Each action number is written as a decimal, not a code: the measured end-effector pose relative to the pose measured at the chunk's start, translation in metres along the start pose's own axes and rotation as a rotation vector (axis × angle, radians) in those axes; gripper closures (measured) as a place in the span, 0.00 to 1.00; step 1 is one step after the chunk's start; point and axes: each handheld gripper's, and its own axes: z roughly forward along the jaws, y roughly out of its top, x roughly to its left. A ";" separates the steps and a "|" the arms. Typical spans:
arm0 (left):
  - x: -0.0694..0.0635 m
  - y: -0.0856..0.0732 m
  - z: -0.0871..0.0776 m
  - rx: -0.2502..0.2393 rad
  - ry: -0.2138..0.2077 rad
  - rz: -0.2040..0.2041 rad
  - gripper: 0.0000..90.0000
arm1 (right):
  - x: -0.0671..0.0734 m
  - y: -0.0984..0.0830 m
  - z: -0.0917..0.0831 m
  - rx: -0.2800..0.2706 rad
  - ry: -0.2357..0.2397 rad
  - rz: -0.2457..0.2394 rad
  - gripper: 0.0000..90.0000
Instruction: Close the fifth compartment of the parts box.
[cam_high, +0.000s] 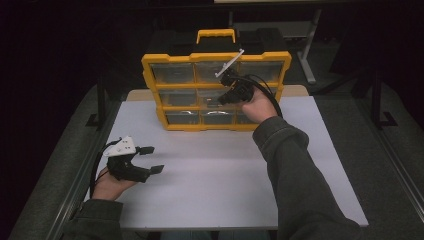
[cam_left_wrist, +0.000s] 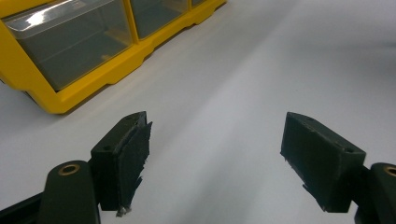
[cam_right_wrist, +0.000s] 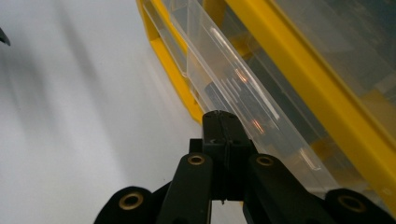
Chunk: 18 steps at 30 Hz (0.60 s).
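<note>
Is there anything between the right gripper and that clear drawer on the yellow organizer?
Nothing visible. The right gripper has its jaws shut and its tips sit right at the front of a clear drawer in the yellow organizer. Whether they touch it is hard to tell.

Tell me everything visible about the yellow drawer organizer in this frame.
The organizer is a yellow plastic case standing upright at the far side of the white table, handle on top. Its front holds a grid of clear plastic drawers, three rows of three. One middle-row drawer looks pulled slightly out. The right gripper, jaws shut, is at that drawer's front edge; whether it pinches anything is unclear.
</note>
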 end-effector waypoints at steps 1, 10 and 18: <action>0.000 0.000 0.000 0.004 -0.001 0.000 0.26 | 0.000 0.000 0.000 -0.001 -0.003 0.001 0.99; 0.000 0.000 0.000 0.001 0.000 0.001 0.26 | -0.003 -0.001 -0.001 -0.013 -0.036 -0.001 0.99; 0.000 0.000 0.000 0.004 0.000 -0.002 0.26 | -0.004 -0.001 -0.005 -0.016 -0.056 0.029 0.99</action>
